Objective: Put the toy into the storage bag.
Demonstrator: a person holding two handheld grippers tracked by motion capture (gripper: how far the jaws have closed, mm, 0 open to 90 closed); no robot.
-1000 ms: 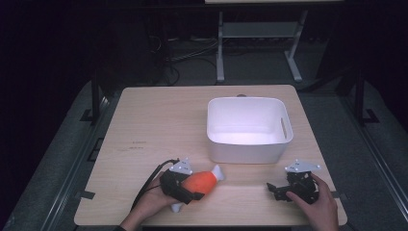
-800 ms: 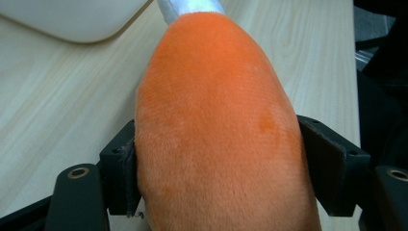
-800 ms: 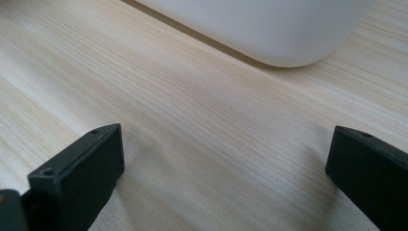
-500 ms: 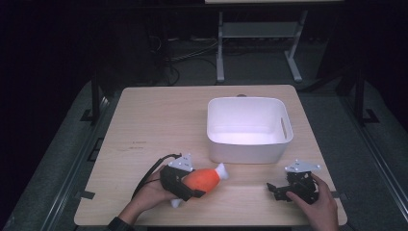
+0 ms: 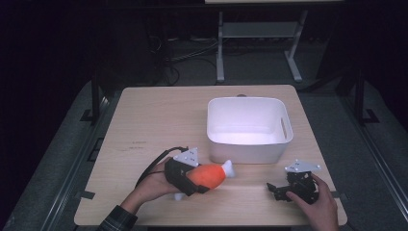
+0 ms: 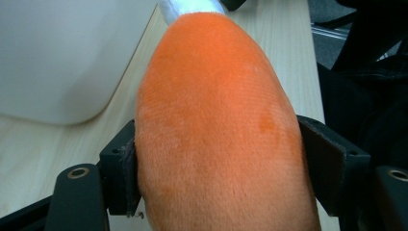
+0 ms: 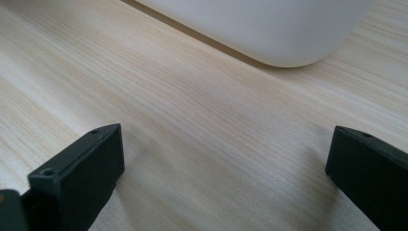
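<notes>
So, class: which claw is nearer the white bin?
Left. The left claw, clamped on the orange plush drumstick, sits just before the white bin; the right claw rests farther back, open.

**Three cameras, one counter**

The high view is looking forward and down over the whole counter [image 5: 159, 110] from the person's side. The left claw [image 6: 216, 159] camera is sitting close behind the toy [image 6: 216, 134], facing the bin [image 6: 62, 53]. The right claw [image 7: 226, 178] camera is skimming low, also catching the bin.

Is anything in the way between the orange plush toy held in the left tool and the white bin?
Nothing visible. The orange plush toy sits clamped in the left tool, just before the white bin's near wall, with bare table between.
</notes>
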